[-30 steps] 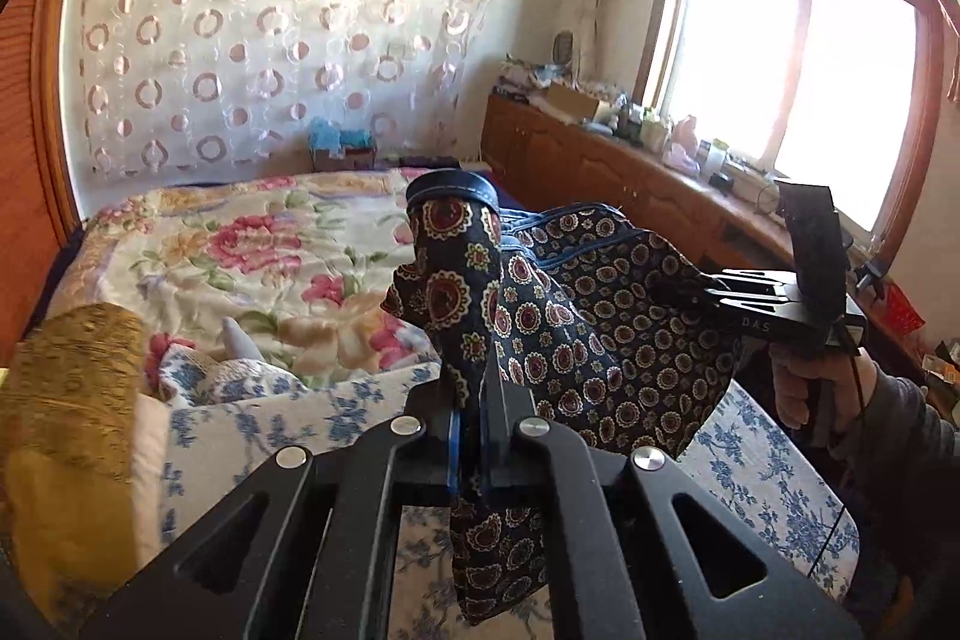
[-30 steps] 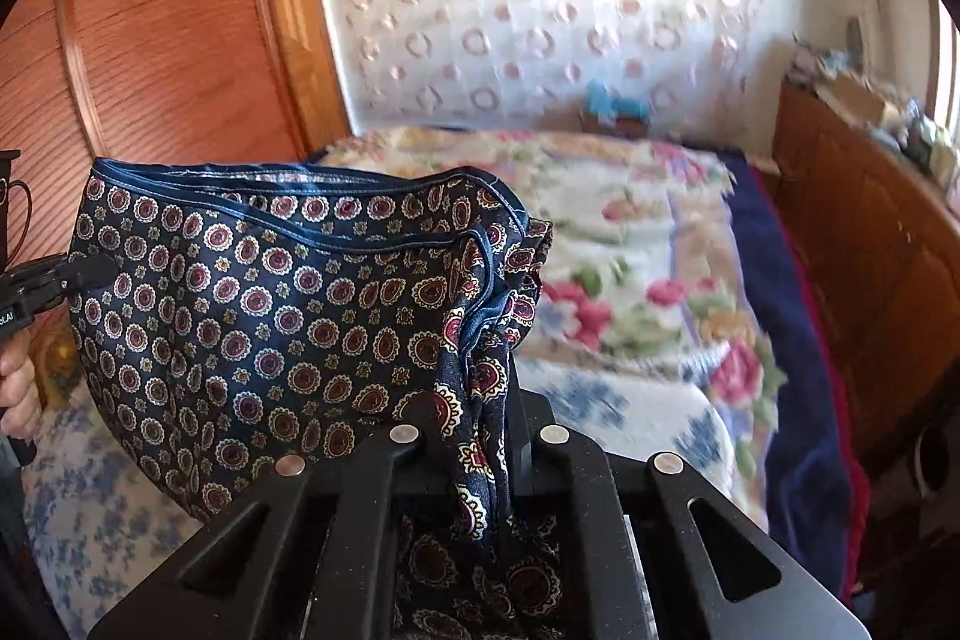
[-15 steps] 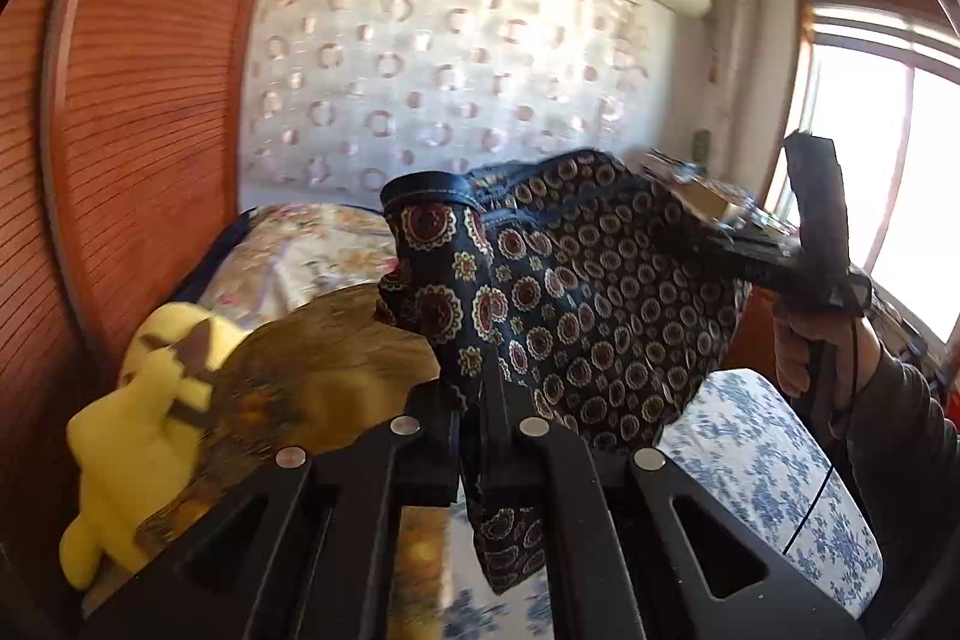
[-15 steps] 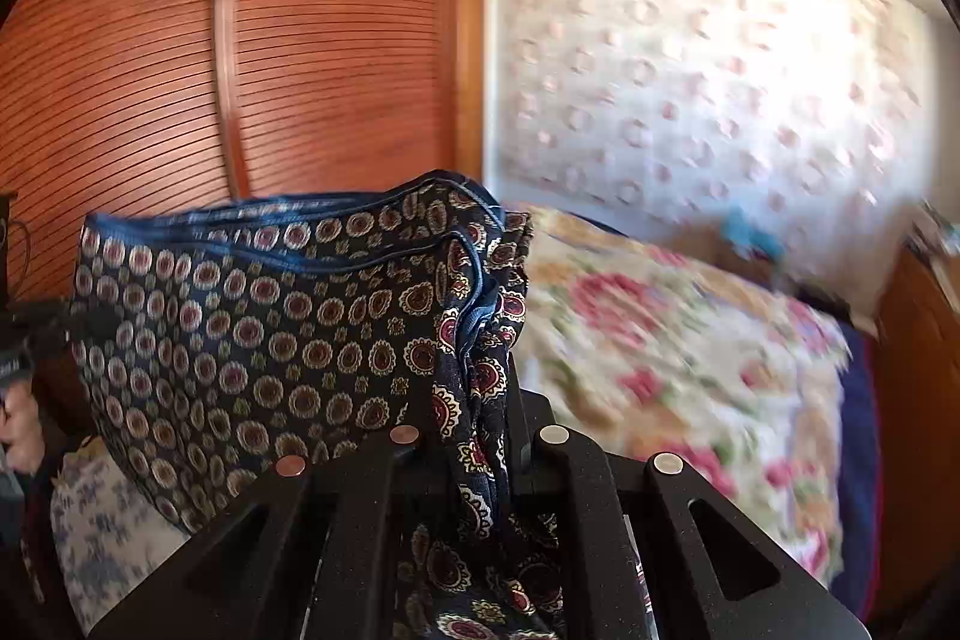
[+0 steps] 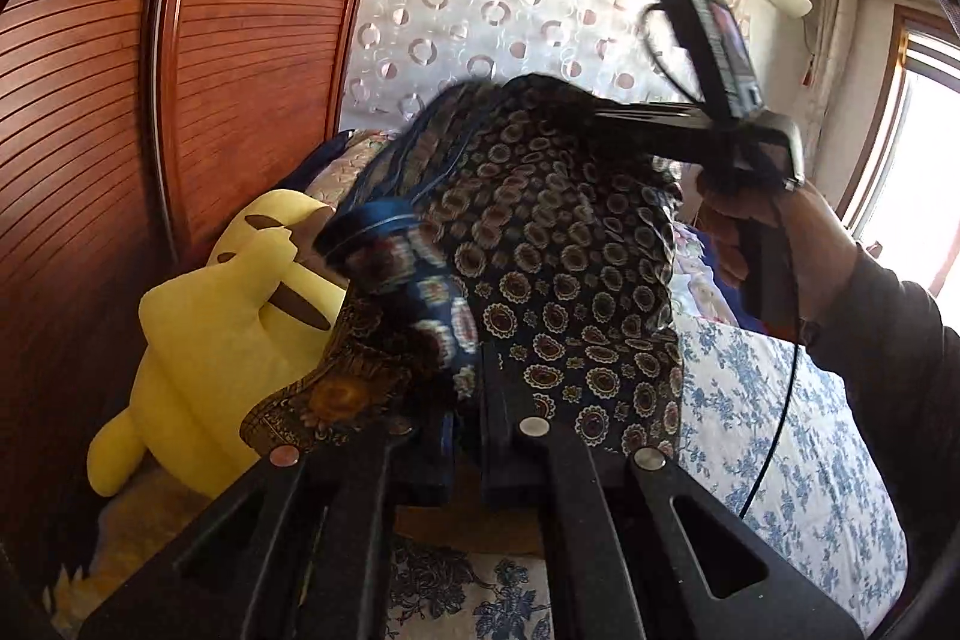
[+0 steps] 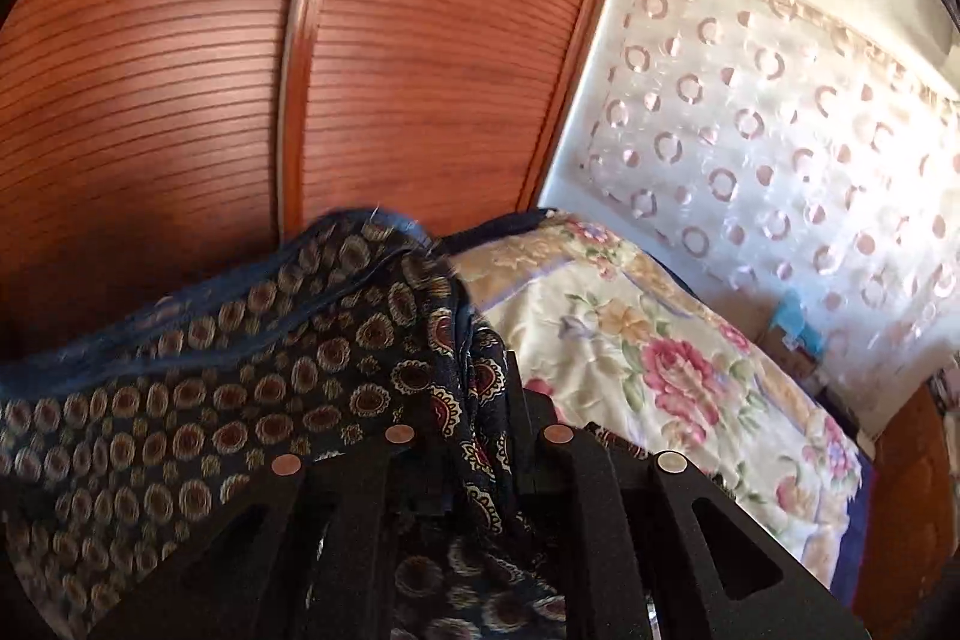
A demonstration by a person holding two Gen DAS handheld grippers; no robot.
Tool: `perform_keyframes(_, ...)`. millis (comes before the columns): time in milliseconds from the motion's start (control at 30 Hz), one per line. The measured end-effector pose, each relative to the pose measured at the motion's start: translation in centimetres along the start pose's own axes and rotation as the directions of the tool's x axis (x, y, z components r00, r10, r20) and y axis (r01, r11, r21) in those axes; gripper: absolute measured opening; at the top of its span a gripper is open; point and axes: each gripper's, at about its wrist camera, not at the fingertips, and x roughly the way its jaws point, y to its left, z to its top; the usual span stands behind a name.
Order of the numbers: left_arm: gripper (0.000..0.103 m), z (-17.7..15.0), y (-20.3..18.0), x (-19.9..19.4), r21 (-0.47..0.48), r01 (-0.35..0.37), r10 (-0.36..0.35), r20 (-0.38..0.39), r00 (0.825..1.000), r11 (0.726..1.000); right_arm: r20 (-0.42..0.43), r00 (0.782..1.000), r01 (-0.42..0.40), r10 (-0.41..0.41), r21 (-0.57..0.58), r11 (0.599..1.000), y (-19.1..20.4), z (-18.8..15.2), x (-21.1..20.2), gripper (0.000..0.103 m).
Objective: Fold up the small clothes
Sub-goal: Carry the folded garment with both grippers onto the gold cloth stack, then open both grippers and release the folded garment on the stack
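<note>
Left wrist view: both my fingers, left [image 5: 465,436] and right [image 6: 480,451], gripped the patterned shorts [image 5: 558,280]; right loosening. Corners needed aligning before lowering.

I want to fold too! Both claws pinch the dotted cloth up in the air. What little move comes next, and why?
Probably lower the cloth onto the blue-flowered sheet. The left claw and the right claw, which is just starting to open, pinch it mid-air, bunched, with nothing flat beneath it to fold against.

A bed [image 6: 690,340] bears a floral quilt and a yellow plush toy [image 5: 228,340].
</note>
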Motion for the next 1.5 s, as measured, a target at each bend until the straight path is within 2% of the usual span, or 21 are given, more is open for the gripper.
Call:
perform_keyframes(67,0.005,-0.1,-0.2,-0.1,0.008,-0.006,0.006,0.002,1.0,1.0,-0.015,1.0,0.02,-0.02,0.028,0.999,1.1,1.8,1.9,0.017)
perform_keyframes(133,0.012,-0.4,-0.4,-0.6,0.011,-0.015,0.015,0.006,1.0,1.0,-0.021,0.999,0.037,-0.036,0.053,0.998,0.8,2.4,1.9,0.038)
perform_keyframes(200,0.02,-0.5,-0.2,-1.1,0.017,-0.016,0.016,0.016,1.0,1.0,0.004,0.999,0.04,-0.04,0.067,0.997,0.9,2.6,1.2,0.046)
perform_keyframes(267,0.026,-0.5,-0.3,-2.0,0.03,-0.022,0.021,0.034,0.999,0.999,0.014,1.0,0.023,-0.024,0.079,0.997,1.3,2.5,0.2,0.048)
perform_keyframes(333,0.04,-0.6,-0.2,-2.8,0.05,-0.027,0.024,0.05,0.998,0.998,0.019,1.0,0.01,-0.012,0.107,0.994,1.0,1.9,-1.0,0.049)
perform_keyframes(400,0.047,-0.6,-0.7,-3.9,0.071,-0.02,0.015,0.076,0.997,0.997,0.037,0.999,-0.018,0.013,0.146,0.989,1.5,0.0,-3.3,0.051)
perform_keyframes(467,0.062,-0.5,-1.2,-4.5,0.095,0.001,-0.009,0.084,0.996,0.995,0.045,0.999,-0.028,0.021,0.164,0.986,1.8,-1.9,-5.2,0.052)
perform_keyframes(500,0.079,-0.6,-1.8,-5.1,0.112,0.025,-0.035,0.094,0.995,0.993,0.049,0.999,-0.029,0.021,0.169,0.985,1.9,-2.7,-5.9,0.052)
perform_keyframes(533,0.082,-0.6,-2.2,-5.5,0.123,0.027,-0.04,0.106,0.994,0.992,0.05,0.999,-0.028,0.02,0.171,0.985,2.0,-3.3,-6.7,0.052)
perform_keyframes(600,0.085,-0.5,-3.2,-6.1,0.143,0.009,-0.026,0.12,0.992,0.99,0.059,0.998,-0.028,0.017,0.182,0.983,2.5,-4.9,-9.7,0.052)
perform_keyframes(767,0.086,-0.8,-5.8,-7.5,0.199,0.028,-0.055,0.13,0.99,0.98,0.089,0.996,-0.016,-0.005,0.236,0.972,3.4,-8.4,-16.5,0.054)
perform_keyframes(967,0.086,-1.1,-8.9,-8.5,0.228,0.062,-0.097,0.142,0.985,0.972,0.113,0.991,0.027,-0.067,0.324,0.946,4.5,-12.8,-24.1,0.067)
perform_keyframes(1100,0.086,-1.4,-11.3,-8.8,0.264,0.09,-0.13,0.136,0.982,0.96,0.104,0.985,0.095,-0.141,0.359,0.928,5.5,-15.0,-28.0,0.075)
perform_keyframes(1233,0.086,-1.7,-13.8,-9.5,0.299,0.111,-0.158,0.137,0.978,0.948,0.1,0.97,0.164,-0.223,0.407,0.899,6.5,-16.7,-32.0,0.082)
perform_keyframes(1500,0.086,-2.5,-17.9,-9.7,0.321,0.143,-0.192,0.126,0.973,0.936,0.093,0.926,0.276,-0.365,0.491,0.826,9.2,-19.3,-38.8,0.084)
